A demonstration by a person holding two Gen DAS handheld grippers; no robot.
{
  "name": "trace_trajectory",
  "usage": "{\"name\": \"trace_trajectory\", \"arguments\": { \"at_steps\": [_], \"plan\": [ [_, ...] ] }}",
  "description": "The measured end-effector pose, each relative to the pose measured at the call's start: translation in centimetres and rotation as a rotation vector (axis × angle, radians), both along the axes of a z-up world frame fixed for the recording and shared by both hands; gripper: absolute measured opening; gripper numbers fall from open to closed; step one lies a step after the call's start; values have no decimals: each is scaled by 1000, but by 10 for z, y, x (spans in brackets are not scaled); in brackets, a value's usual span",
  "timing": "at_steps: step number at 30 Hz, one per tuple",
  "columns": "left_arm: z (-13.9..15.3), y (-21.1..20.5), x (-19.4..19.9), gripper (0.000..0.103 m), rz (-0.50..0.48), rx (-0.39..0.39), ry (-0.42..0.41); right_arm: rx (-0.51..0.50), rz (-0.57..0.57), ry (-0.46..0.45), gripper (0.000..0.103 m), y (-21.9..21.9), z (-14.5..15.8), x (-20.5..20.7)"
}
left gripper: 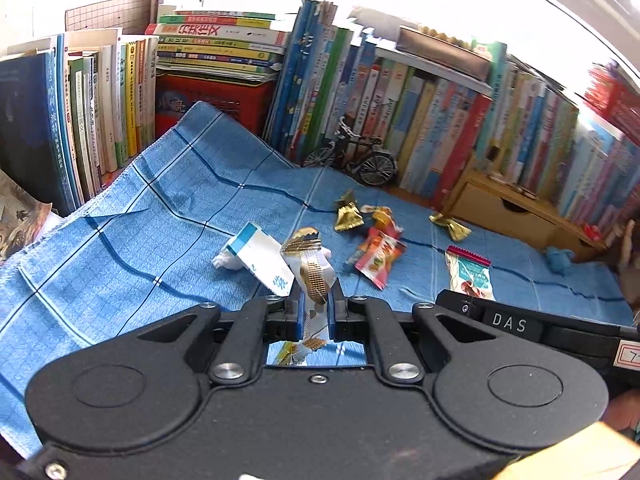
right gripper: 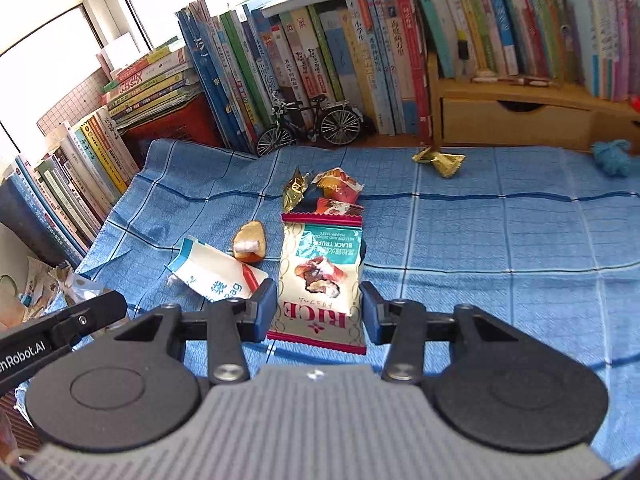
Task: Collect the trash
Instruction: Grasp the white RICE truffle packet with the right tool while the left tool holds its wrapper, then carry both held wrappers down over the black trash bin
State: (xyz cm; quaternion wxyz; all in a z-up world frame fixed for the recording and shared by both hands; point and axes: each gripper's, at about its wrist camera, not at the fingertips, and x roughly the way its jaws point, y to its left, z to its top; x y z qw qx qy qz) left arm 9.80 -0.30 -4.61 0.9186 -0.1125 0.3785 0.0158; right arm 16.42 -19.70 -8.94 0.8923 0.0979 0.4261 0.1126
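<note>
My left gripper point(left gripper: 318, 294) is shut on a gold and white wrapper point(left gripper: 314, 272) that sticks up from between its blue pads. My right gripper point(right gripper: 318, 292) is shut on a rice cracker packet point(right gripper: 322, 276), its pads pressing on the long edges; the left wrist view shows this packet point(left gripper: 470, 276) raised beside the right gripper point(left gripper: 516, 322). On the blue checked cloth point(right gripper: 500, 240) lie a white and blue paper bag point(left gripper: 260, 258), a gold wrapper point(left gripper: 348, 216), orange wrappers point(left gripper: 380, 218), a red and orange packet point(left gripper: 380, 258) and a further gold wrapper point(right gripper: 440, 160).
Rows and stacks of books point(left gripper: 400, 92) wall in the back and left. A model bicycle point(right gripper: 308, 124) stands against them. A wooden drawer shelf point(right gripper: 516, 120) is at the back right, with a blue yarn tuft point(right gripper: 612, 156) beside it. Loose papers point(right gripper: 40, 292) lie off the cloth's left edge.
</note>
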Motion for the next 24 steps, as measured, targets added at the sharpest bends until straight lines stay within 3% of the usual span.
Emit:
{"name": "trace_trajectory", "arguments": {
  "at_steps": [13,24],
  "plan": [
    [47,1,-64,10,-132,19,-40,-70,-44,-77,49,13,54,-89],
    [73,31,-143,10,-167,-20,-64,-91,-56,-117,49,37,83,-165]
  ]
}}
